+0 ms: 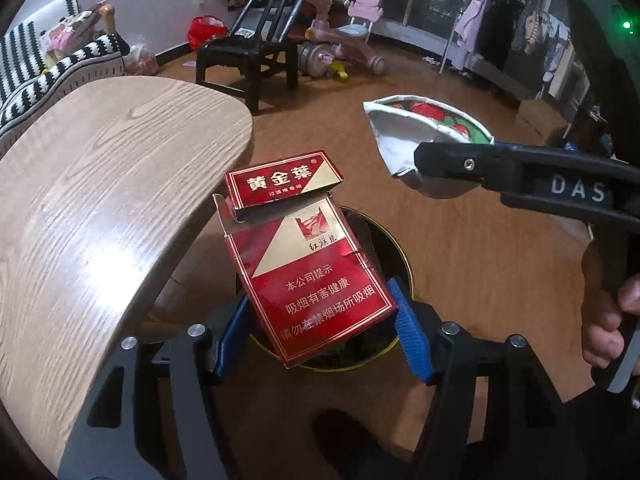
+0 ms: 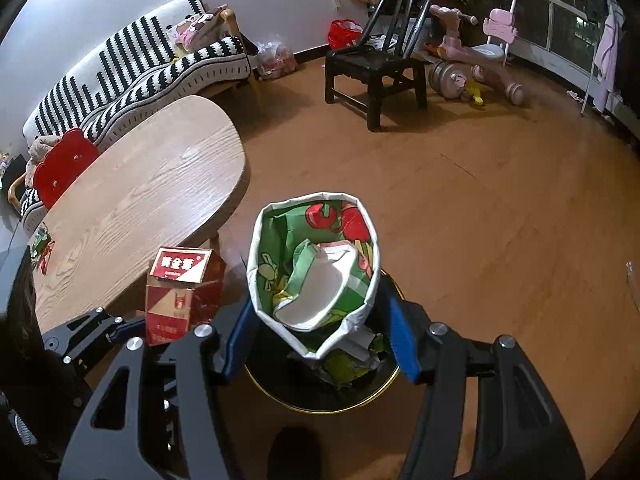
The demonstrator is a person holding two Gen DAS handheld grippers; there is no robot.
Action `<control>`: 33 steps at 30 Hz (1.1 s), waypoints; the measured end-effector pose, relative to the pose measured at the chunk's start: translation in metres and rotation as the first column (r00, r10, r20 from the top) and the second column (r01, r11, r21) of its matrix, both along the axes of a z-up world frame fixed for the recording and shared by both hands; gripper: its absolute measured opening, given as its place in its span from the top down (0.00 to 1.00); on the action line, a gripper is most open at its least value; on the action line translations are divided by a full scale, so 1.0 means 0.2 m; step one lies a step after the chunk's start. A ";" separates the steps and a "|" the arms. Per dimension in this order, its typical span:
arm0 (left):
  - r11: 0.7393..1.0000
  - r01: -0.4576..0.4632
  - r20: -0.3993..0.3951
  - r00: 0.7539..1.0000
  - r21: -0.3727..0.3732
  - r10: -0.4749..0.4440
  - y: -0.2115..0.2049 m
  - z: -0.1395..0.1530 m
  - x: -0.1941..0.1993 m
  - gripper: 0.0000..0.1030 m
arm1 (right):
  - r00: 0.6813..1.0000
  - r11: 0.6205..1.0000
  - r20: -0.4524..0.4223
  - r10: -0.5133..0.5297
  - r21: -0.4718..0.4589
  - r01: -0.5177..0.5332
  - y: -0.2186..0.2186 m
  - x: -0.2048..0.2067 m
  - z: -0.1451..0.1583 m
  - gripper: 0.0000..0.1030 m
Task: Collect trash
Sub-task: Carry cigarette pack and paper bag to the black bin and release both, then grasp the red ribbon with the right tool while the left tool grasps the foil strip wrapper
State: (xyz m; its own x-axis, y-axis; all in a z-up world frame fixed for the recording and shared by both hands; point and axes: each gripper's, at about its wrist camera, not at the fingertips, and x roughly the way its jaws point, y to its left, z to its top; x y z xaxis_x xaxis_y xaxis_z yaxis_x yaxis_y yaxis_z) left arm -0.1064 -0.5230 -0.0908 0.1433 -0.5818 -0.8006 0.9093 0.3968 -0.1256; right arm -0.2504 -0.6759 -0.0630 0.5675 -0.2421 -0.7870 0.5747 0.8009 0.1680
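Red cigarette pack (image 1: pixel 316 264) sits pinched in the left gripper (image 1: pixel 320 332). Right gripper (image 2: pixel 316 320) squeezes a crushed paper cup (image 2: pixel 316 272). Both hang over, maybe just above, the bin (image 2: pixel 360 396) beside the table's edge (image 1: pixel 192 216).

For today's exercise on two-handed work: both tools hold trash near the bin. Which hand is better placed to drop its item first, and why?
Right, probably. The right tool holds its crumpled green-and-white paper cup directly over the black gold-rimmed bin; the left tool's red cardboard cigarette pack overhangs the near rim.
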 end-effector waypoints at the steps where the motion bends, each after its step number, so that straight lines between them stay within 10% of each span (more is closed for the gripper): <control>1: 1.000 -0.001 -0.003 1.000 0.000 0.001 0.00 0.00 -0.01 0.38 | 1.000 1.000 0.001 0.001 0.000 -0.001 0.00 0.00 0.00 0.44; 25: 1.000 0.012 0.027 1.000 -0.023 -0.012 0.05 0.05 0.01 0.19 | 1.000 1.000 0.018 -0.023 -0.004 0.023 0.01 0.05 0.06 0.34; 33: 0.985 -0.135 0.096 0.985 -0.106 0.145 0.43 0.29 0.21 0.07 | 0.992 0.995 0.087 0.089 -0.050 -0.085 0.31 0.31 0.27 0.27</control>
State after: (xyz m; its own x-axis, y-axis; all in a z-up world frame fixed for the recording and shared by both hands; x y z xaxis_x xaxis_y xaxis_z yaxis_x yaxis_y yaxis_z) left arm -0.0637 -0.4371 -0.0326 0.3078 -0.6253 -0.7171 0.8558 0.5113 -0.0785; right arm -0.1881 -0.6138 -0.0099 0.6556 -0.2231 -0.7214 0.4867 0.8553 0.1777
